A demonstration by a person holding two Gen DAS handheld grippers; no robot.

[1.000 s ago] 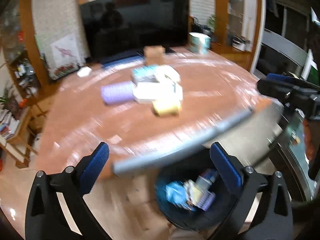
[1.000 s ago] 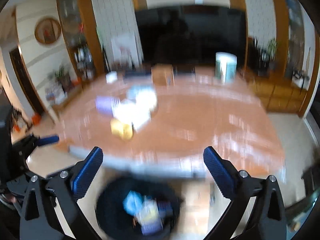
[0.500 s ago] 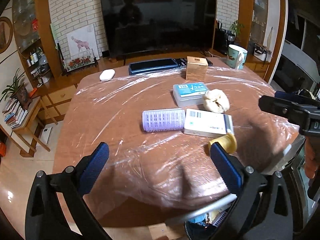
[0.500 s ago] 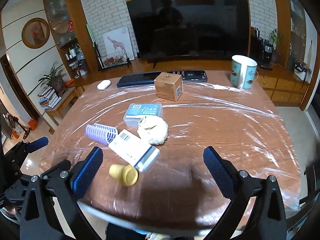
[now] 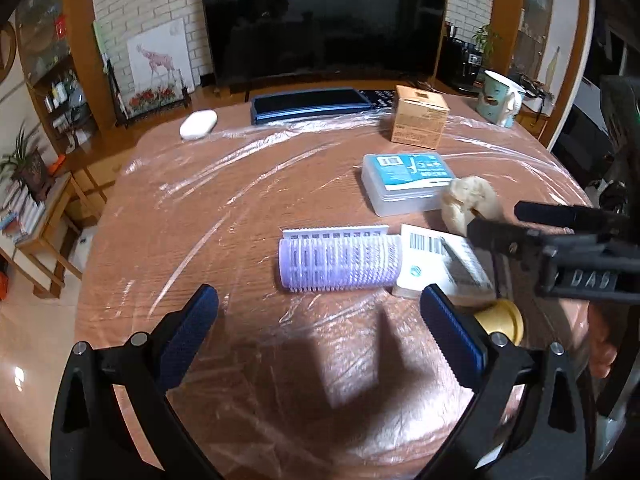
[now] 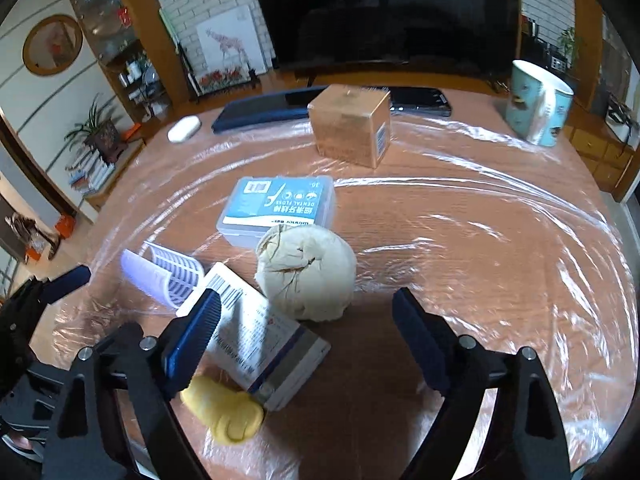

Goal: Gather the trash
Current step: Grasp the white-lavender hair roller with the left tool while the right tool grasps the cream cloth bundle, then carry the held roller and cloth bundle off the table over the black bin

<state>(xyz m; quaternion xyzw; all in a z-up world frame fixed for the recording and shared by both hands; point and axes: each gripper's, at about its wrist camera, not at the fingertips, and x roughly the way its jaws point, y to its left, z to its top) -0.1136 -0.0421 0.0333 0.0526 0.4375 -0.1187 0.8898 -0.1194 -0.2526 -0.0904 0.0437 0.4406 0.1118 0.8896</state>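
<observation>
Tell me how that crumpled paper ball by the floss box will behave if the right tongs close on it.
The crumpled paper ball looks creased and loosely wadded, so it will probably squash rather than resist. It seems light, and its rounded shape on the shiny plastic film may let it roll or skid if nudged. The right tongs are open, seemingly wide enough to straddle it.

Dim, sharp frames; glare; fisheye-bent edges.

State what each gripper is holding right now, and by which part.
Nothing is held. The left gripper is open above the table, short of the hair roller. The right gripper is open with the paper ball ahead of its fingers.
</observation>
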